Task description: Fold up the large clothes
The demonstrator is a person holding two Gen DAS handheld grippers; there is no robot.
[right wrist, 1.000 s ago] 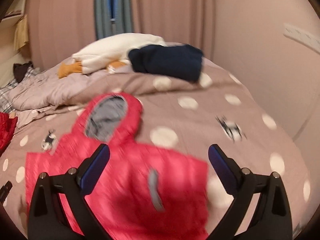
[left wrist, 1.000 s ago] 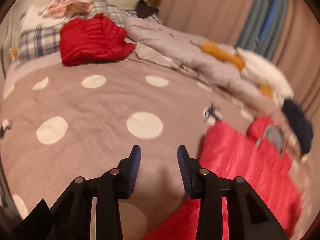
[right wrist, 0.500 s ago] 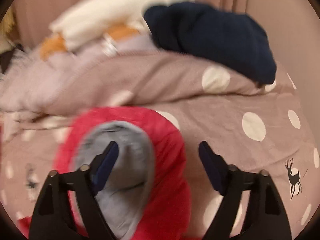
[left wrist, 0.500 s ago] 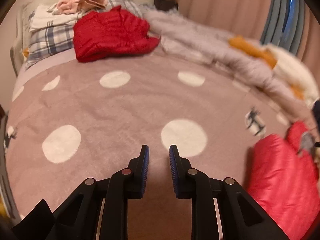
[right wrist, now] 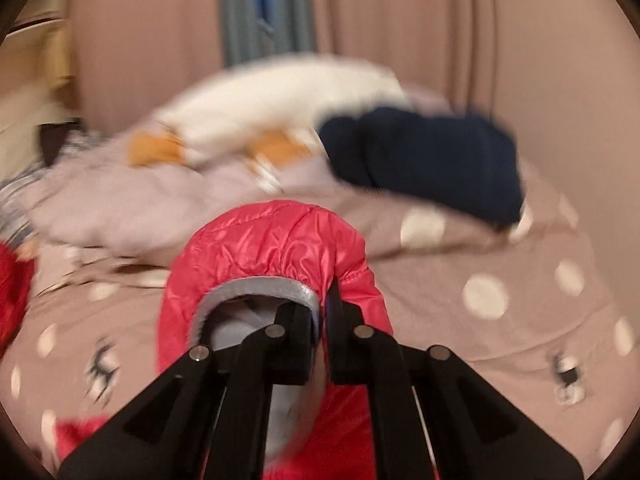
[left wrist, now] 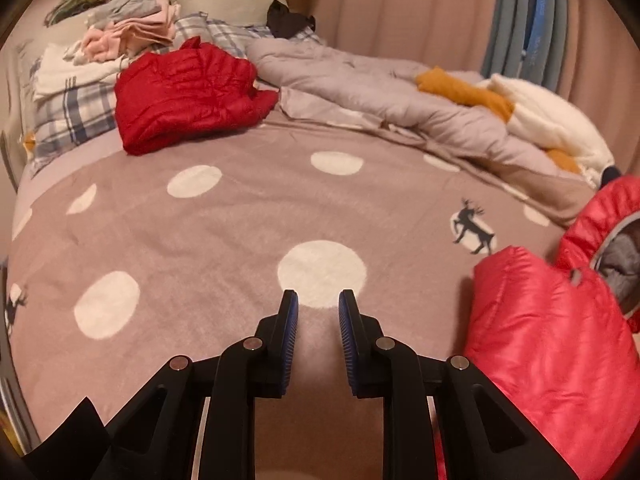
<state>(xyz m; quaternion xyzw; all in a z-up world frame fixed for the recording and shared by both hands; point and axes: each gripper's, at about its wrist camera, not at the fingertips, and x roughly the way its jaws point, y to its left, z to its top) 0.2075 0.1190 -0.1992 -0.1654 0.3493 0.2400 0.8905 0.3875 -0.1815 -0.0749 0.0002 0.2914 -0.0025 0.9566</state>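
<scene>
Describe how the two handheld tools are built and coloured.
The left tool and the right tool look alike: matte black angular linkage arms with triangular cut-outs, round silver pivot pins at the joints, and two flat fingers faced with ribbed blue pads. No cables, markings, sleeves or hands show in either view.

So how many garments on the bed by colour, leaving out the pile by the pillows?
Red: 2, the hooded jacket in the right gripper and the folded jacket
Navy: 1
White: 1
Mustard: 1
Black: 1
Total: 6
</scene>
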